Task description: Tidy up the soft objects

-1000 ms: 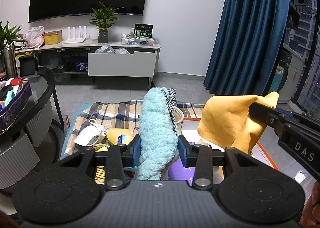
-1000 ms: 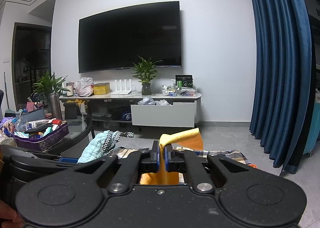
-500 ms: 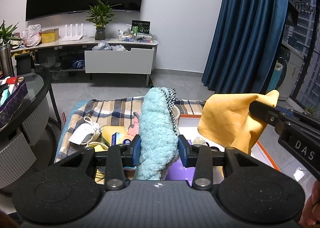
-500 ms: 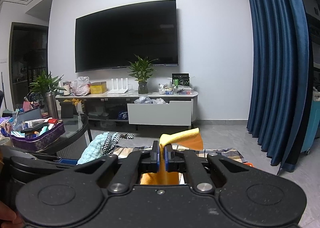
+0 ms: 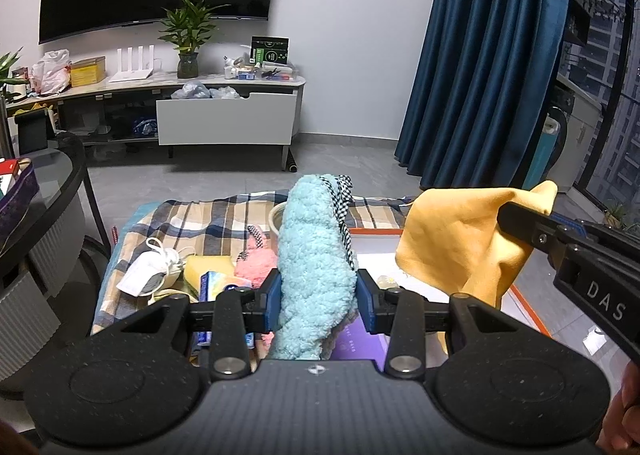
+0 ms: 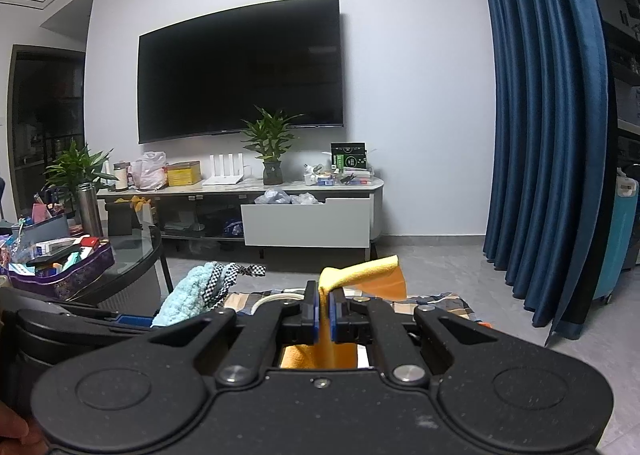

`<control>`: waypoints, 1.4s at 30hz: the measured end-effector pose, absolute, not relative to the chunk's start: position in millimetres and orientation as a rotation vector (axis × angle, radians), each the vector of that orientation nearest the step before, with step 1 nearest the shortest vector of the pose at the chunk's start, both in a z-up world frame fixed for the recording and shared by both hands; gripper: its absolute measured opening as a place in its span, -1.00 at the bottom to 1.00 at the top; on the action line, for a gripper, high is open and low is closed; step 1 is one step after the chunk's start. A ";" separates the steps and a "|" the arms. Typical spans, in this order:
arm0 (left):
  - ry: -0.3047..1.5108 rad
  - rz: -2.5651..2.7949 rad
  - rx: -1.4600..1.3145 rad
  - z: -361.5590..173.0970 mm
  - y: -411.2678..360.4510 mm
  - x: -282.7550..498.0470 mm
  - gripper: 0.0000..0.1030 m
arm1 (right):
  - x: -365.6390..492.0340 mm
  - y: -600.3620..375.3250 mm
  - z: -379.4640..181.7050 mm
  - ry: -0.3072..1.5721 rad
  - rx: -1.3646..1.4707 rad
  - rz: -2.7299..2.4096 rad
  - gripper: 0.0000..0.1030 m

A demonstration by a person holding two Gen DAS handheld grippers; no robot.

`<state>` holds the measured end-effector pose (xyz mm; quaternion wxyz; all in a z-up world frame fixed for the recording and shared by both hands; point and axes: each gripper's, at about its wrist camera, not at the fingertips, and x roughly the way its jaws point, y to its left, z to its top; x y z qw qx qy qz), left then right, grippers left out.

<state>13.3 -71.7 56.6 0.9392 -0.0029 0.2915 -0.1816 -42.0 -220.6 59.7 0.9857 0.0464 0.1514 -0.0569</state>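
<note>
My left gripper (image 5: 318,297) is shut on a fluffy light-blue soft piece (image 5: 314,255) that stands up between its pads, with black-and-white checked fabric (image 5: 343,195) hanging at its top. My right gripper (image 6: 324,309) is shut on a yellow-orange cloth (image 6: 372,279); in the left wrist view that cloth (image 5: 464,239) hangs from the right gripper at the right. The blue piece (image 6: 182,297) shows at the left of the right wrist view. Both are held above a plaid blanket (image 5: 208,219).
On the blanket lie a yellow sponge (image 5: 206,267), a pink fluffy item (image 5: 254,265), a white charger with cable (image 5: 150,275) and a white tray with an orange rim (image 5: 374,232). A glass table (image 6: 132,255) stands left, a TV cabinet (image 6: 308,221) behind, blue curtains (image 6: 540,135) right.
The room has slid a little across both wrist views. Both grips look the same as before.
</note>
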 end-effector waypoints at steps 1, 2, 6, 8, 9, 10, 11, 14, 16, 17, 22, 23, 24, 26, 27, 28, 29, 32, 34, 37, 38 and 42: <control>0.596 -0.374 -0.004 56.4 -73.9 14.2 -0.23 | -41.6 -221.8 59.0 0.305 0.095 -0.116 -0.90; 0.596 -0.376 -0.001 55.9 -75.9 15.0 -0.23 | -41.3 -221.6 58.3 0.306 0.096 -0.118 -0.90; 0.601 -0.388 0.005 54.4 -82.8 15.8 -0.23 | -40.1 -224.8 55.2 0.309 0.099 -0.129 -0.90; 0.602 -0.394 0.008 54.0 -84.9 16.3 -0.23 | -38.8 -226.7 55.2 0.309 0.101 -0.133 -0.90; 0.603 -0.397 0.010 53.9 -85.6 16.6 -0.23 | -37.6 -227.1 54.9 0.310 0.102 -0.137 -0.90; 0.604 -0.400 0.011 54.0 -87.2 17.5 -0.23 | -37.3 -228.1 54.3 0.310 0.104 -0.140 -0.90; 0.605 -0.403 0.012 53.7 -88.5 17.7 -0.23 | -36.6 -228.7 54.0 0.310 0.106 -0.143 -0.90; 0.608 -0.412 0.017 53.0 -93.5 19.9 -0.23 | -34.5 -232.8 52.1 0.312 0.108 -0.153 -0.90; 0.610 -0.418 0.020 52.8 -96.9 20.9 -0.23 | -33.1 -233.7 51.4 0.312 0.112 -0.160 -0.90; 0.611 -0.422 0.022 52.6 -98.6 21.2 -0.23 | -32.7 -234.9 50.7 0.312 0.114 -0.163 -0.90; 0.614 -0.436 0.029 50.4 -105.1 21.4 -0.23 | -34.9 -241.5 46.4 0.315 0.120 -0.177 -0.90; 0.615 -0.438 0.031 50.3 -107.1 21.6 -0.23 | -35.4 -242.7 45.6 0.316 0.121 -0.180 -0.90; 0.616 -0.442 0.033 49.9 -108.6 21.5 -0.23 | -36.7 -244.9 45.4 0.316 0.122 -0.182 -0.90; 0.618 -0.450 0.038 49.2 -110.9 21.2 -0.23 | -38.1 -248.1 44.1 0.317 0.125 -0.188 -0.90; 0.618 -0.452 0.041 48.4 -112.5 20.8 -0.23 | -39.2 -250.5 43.8 0.317 0.126 -0.190 -0.90; 0.619 -0.455 0.042 48.0 -114.3 21.1 -0.23 | -39.6 -252.1 43.5 0.318 0.127 -0.193 -0.90; 0.621 -0.458 0.042 47.5 -115.2 21.3 -0.23 | -40.0 -253.8 43.5 0.318 0.127 -0.196 -0.90; 0.625 -0.467 0.048 46.9 -118.1 22.8 -0.23 | -41.3 -258.3 42.4 0.320 0.129 -0.204 -0.90; 0.626 -0.471 0.050 46.3 -120.7 22.8 -0.23 | -42.0 -261.1 42.3 0.320 0.132 -0.209 -0.90; 0.628 -0.477 0.054 45.5 -124.3 23.1 -0.23 | -43.0 -266.4 41.2 0.322 0.134 -0.217 -0.90; 0.630 -0.480 0.054 44.9 -125.4 23.2 -0.23 | -42.4 -267.7 41.1 0.322 0.135 -0.220 -0.90; 0.637 -0.488 0.062 41.9 -131.8 23.2 -0.23 | -42.3 -273.3 39.8 0.327 0.138 -0.231 -0.90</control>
